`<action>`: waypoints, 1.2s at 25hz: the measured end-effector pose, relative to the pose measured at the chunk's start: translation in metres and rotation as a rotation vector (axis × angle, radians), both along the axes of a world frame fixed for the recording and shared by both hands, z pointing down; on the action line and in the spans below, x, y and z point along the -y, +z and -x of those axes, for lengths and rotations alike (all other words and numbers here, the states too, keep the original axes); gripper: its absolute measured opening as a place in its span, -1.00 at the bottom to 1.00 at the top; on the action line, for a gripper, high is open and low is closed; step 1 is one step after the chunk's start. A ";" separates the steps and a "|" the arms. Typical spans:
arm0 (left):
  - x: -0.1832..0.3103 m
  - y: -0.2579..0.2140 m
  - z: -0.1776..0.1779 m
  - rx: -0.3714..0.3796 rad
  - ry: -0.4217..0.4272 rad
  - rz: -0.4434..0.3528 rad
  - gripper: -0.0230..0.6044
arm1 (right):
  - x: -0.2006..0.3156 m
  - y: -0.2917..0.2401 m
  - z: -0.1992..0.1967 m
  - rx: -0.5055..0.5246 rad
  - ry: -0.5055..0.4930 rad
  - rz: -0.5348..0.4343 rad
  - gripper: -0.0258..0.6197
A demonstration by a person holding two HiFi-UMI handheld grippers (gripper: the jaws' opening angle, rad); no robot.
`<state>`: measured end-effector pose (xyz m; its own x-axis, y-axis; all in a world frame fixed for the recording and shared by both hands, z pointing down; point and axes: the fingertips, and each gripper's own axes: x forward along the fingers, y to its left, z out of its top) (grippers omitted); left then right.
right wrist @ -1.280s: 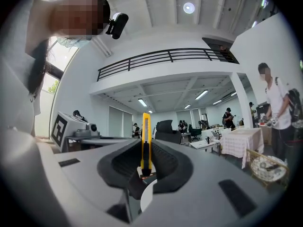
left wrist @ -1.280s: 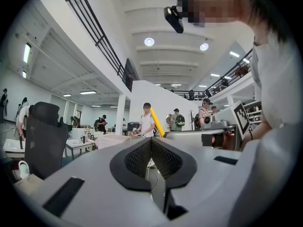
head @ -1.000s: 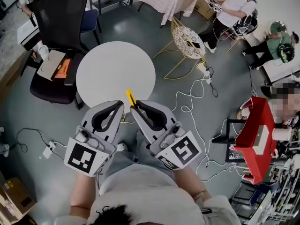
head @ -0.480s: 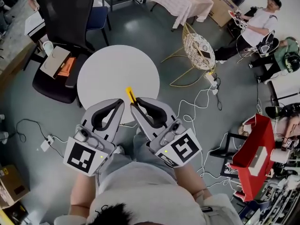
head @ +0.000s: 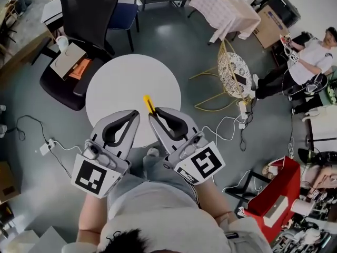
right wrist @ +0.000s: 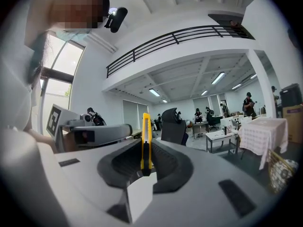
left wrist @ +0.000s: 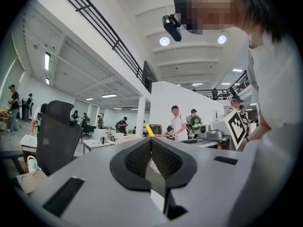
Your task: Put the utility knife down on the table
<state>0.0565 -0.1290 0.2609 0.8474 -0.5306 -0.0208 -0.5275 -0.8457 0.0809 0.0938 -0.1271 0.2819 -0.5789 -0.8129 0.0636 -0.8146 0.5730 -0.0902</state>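
A yellow utility knife sticks out from between the tips of my right gripper, which is shut on it. In the right gripper view the knife stands upright, clamped between the dark pads of the right gripper. It hangs over the near edge of the round white table. My left gripper sits just left of it, jaws together and holding nothing. The left gripper view shows the left gripper closed, with the knife tip beyond it.
A black office chair stands behind the table, and a second chair holds a cardboard box. At the right is a gold wire chair. White cables lie on the grey floor. A red cart and seated people are far right.
The head view has shifted, so the room slides right and down in frame. Both grippers keep their pose and the right one still holds the knife over the table's near edge.
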 end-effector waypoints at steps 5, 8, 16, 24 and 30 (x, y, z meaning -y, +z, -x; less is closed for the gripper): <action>0.012 0.010 -0.011 0.020 -0.062 0.011 -0.90 | 0.022 0.031 -0.012 -0.033 -0.059 0.062 -0.71; 0.019 0.016 -0.011 0.026 -0.092 0.020 -0.90 | 0.033 0.057 -0.013 -0.068 -0.088 0.106 -0.71; 0.034 0.033 -0.009 0.055 -0.140 0.031 -0.90 | 0.054 0.135 -0.012 -0.177 -0.136 0.237 -0.71; 0.042 0.057 -0.001 0.091 -0.163 0.057 -0.90 | 0.063 0.209 -0.008 -0.269 -0.167 0.353 -0.71; 0.048 0.074 0.010 0.102 -0.166 0.084 -0.90 | 0.063 0.264 -0.004 -0.323 -0.165 0.461 -0.71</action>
